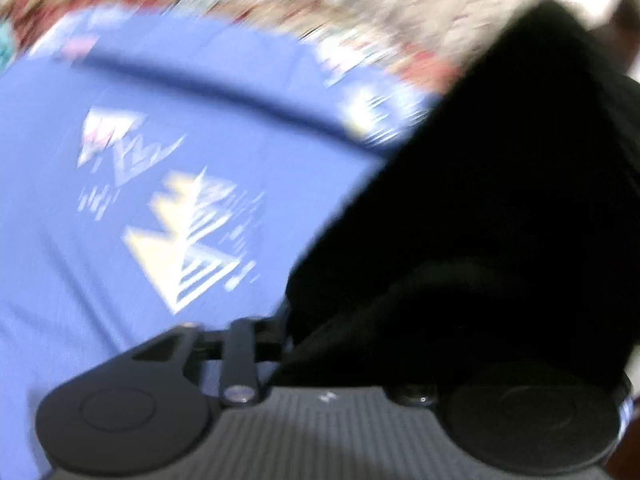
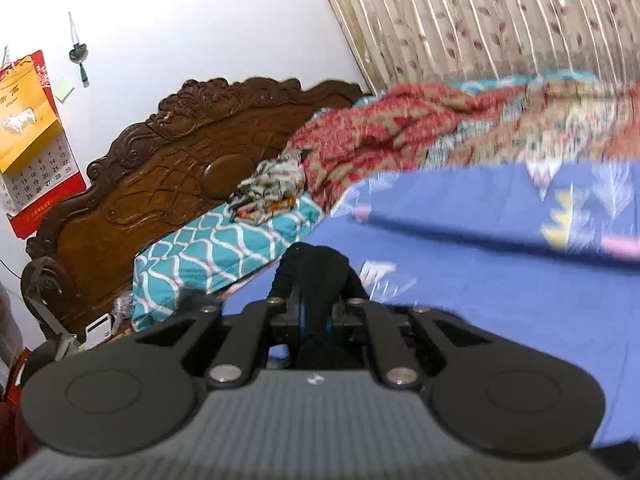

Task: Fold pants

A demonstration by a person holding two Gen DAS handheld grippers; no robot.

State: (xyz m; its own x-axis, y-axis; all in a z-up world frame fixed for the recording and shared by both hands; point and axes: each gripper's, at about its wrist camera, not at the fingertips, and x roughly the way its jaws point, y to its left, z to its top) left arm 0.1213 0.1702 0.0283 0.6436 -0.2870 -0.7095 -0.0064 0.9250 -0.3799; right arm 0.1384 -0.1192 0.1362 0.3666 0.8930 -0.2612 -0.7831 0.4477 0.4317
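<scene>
Pants (image 1: 500, 200) look soft and floppy; right gripper (image 2: 316, 312) pinches 1 black bunch, left gripper (image 1: 360, 320) hard to tell; grab an edge.

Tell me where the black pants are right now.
Left wrist view: the black pants fill the right side, over the blue bedsheet. Right wrist view: the right gripper pinches a bunch of them.
</scene>
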